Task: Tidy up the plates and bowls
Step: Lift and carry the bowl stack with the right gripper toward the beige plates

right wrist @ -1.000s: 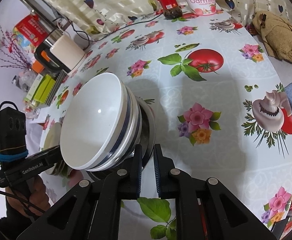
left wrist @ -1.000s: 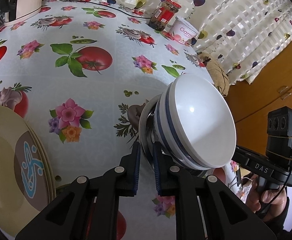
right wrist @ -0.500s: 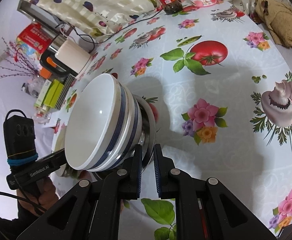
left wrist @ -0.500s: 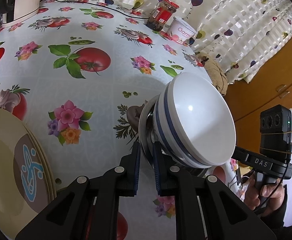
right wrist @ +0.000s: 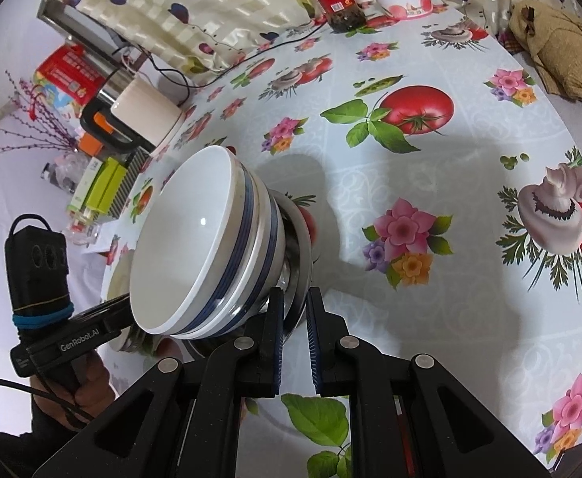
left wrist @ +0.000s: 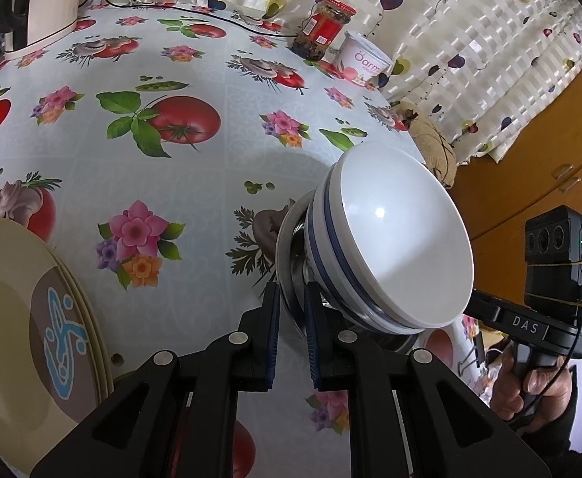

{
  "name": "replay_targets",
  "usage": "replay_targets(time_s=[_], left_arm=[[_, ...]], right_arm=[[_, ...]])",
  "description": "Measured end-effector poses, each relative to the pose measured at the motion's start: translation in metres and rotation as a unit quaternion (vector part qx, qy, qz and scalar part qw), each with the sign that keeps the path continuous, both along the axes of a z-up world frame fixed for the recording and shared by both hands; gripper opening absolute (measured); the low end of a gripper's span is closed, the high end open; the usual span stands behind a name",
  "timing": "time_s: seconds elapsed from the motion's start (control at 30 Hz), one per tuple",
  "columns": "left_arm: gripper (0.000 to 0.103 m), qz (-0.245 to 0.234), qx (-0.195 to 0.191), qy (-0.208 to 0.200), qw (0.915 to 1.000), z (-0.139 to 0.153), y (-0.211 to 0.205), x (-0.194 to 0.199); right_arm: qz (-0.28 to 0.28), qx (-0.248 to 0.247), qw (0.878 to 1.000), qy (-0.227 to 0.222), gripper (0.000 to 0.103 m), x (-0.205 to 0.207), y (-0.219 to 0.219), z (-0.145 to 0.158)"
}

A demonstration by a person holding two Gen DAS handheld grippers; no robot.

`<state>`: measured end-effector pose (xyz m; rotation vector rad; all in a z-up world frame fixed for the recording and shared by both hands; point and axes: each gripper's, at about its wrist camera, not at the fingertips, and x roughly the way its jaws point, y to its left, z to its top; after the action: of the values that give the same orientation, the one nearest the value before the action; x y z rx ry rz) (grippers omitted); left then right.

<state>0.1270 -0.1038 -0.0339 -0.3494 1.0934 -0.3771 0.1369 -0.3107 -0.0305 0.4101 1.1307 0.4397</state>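
1. The bowls (left wrist: 390,243), nested in a steel dish (right wrist: 299,263), hang above the worktop (left wrist: 195,183), between my two grips.
2. My left hand-held gripper (left wrist: 291,318) and right hand-held gripper (right wrist: 294,318) each clench the dish's rim from opposite sides.
3. The plates (left wrist: 20,330) lie left of my left hand-held gripper, the nearer one.

Left gripper (left wrist: 291,310): I see black arms, blue pads, silver screws.
Right gripper (right wrist: 294,310): same build; "DAS" marking at 4 o'clock of left view.
Hand (left wrist: 530,390): bare skin, dark sleeve.

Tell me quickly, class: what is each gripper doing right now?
Left gripper: shut on the steel bowl's rim.
Right gripper: shut on the same bowl's rim, opposite side; striped white bowls stacked inside.
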Motion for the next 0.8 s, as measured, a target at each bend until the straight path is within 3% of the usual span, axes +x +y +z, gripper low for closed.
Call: replay_targets(time_s=[0.8], left_arm=[[0.012,0.022,0.011,-0.027,0.9993,0.032,0.022,-0.012]], right_arm=[[0.021,-0.003,1.000,-0.024,0.011,0.004,0.021,0.026]])
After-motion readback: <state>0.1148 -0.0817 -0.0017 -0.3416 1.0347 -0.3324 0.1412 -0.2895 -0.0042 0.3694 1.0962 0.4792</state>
